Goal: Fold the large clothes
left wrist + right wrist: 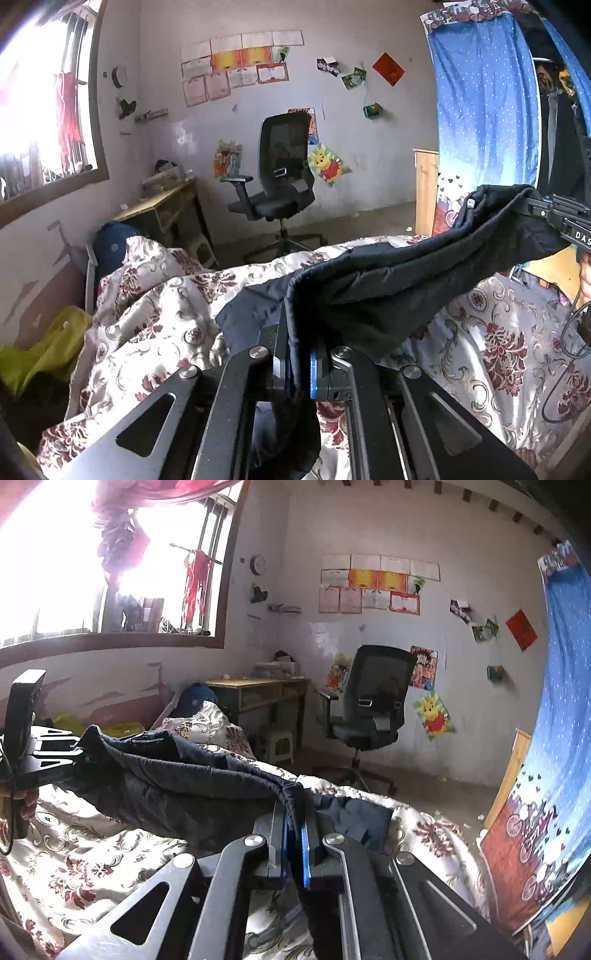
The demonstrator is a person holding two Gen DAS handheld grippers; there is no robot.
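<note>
A dark navy padded garment (388,280) hangs stretched between my two grippers above a bed with a floral cover (155,325). My left gripper (299,354) is shut on one end of its edge. At the right of the left wrist view, my right gripper (532,206) clamps the other end. In the right wrist view my right gripper (295,834) is shut on the garment (184,779), and my left gripper (79,751) holds the far end at the left. Part of the garment still lies on the floral cover (92,856).
A black office chair (280,173) stands on the floor beyond the bed, beside a wooden desk (162,203). A blue dotted curtain (484,110) hangs at the right. Yellow-green cloth (44,350) lies at the bed's left. A window (110,572) glares brightly.
</note>
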